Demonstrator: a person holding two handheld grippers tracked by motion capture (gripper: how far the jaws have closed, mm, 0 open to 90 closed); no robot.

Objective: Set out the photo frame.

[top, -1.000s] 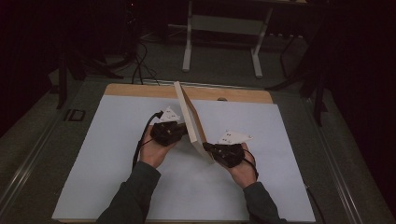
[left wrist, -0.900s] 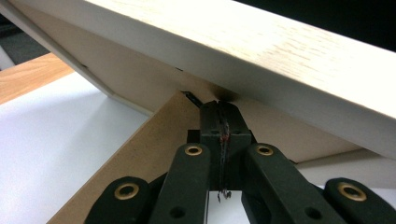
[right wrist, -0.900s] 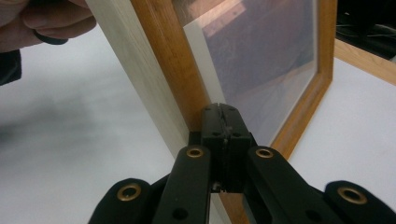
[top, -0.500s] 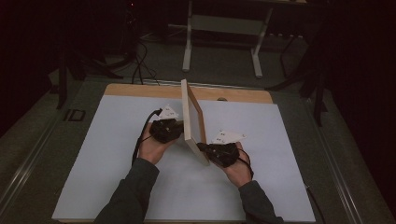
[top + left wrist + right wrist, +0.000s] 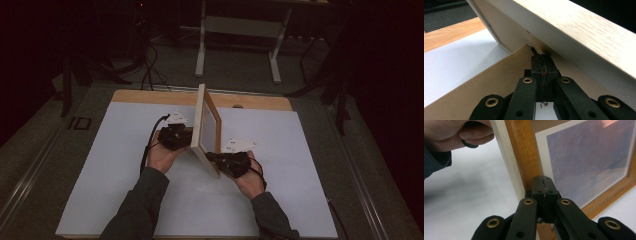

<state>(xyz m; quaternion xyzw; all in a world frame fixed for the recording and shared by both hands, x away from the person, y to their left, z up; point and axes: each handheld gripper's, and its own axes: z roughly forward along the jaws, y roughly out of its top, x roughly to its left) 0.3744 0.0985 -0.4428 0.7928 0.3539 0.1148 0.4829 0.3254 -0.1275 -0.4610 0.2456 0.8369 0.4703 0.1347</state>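
Note:
A light wooden picture frame (image 5: 207, 125) stands on edge on the white table cover (image 5: 110, 180), between my two grippers. My left gripper (image 5: 186, 138) is behind it, jaws shut. In the left gripper view its tip (image 5: 541, 58) pokes into the angle where the brown cardboard stand (image 5: 486, 87) meets the frame's back (image 5: 506, 27). My right gripper (image 5: 216, 158) is at the frame's near lower corner, also shut. Its tip (image 5: 544, 182) presses on the frame's front rim (image 5: 520, 152) beside the bluish print (image 5: 586, 157).
The bare wooden table edge (image 5: 255, 101) runs along the far side. Beyond it stand a white table base (image 5: 240, 30) and cables (image 5: 147, 65) on the dark floor. The other hand (image 5: 456, 132) shows behind the frame in the right gripper view.
The frame has swung from leaning left to nearly upright, its front now facing right. Both hands have stayed at its lower part and drawn slightly closer together.

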